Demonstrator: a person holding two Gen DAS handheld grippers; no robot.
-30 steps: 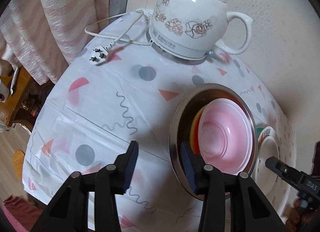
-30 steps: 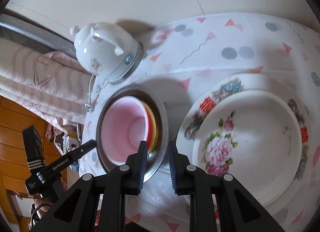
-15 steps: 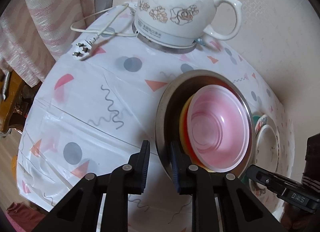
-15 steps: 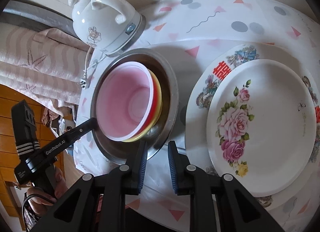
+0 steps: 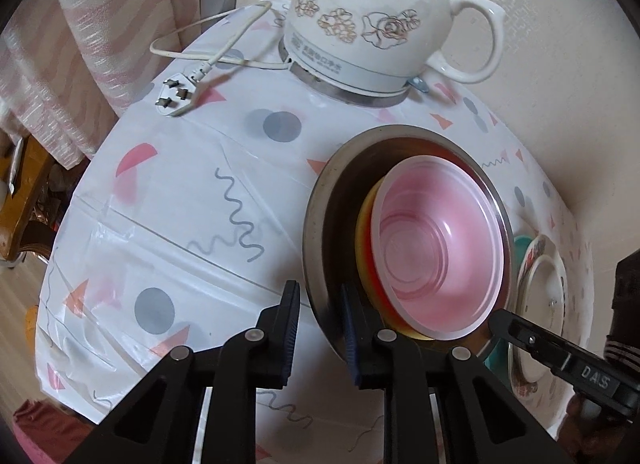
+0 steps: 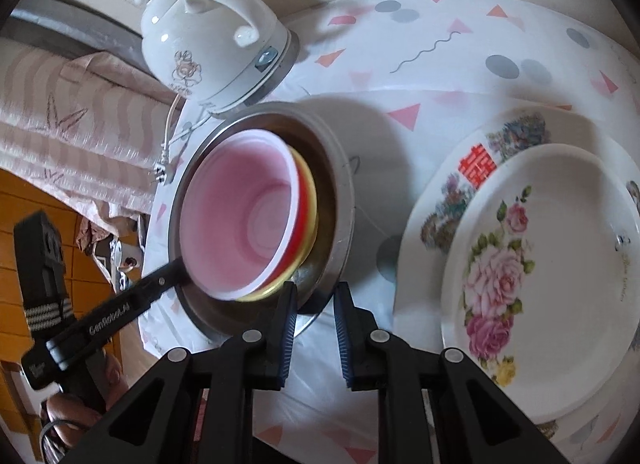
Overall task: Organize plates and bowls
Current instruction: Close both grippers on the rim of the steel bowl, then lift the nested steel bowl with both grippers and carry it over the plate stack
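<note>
A: Sitting on the desk [image 5: 200, 184], the steel bowl [image 5: 320, 232] holds a yellow bowl [image 5: 364, 224] with a pink bowl [image 5: 440, 240] nested on top. Kettle [image 5: 372, 12] behind it, stack of flowered plates [image 6: 540, 264] just beside it.

B: Fingers?

A: Left gripper [image 5: 320, 328]: fingers straddle the steel rim on the near-left side, one outside, one inside. They have just been closing and now stand narrow with the rim between them; looks like a pinch, though pad contact isn't clear. Right gripper [image 6: 316, 324]: narrow too, fingers either side of the rim's near-right edge, seemingly clamped on it.

B: Which way does the bowl lie?

A: Straight ahead and below both pairs, rim edge-on between the pads. Grips sit on opposite sides of the round bowl, no long axis. Both hands equally near, so I'd judge a two-handed lift comes next.
</note>
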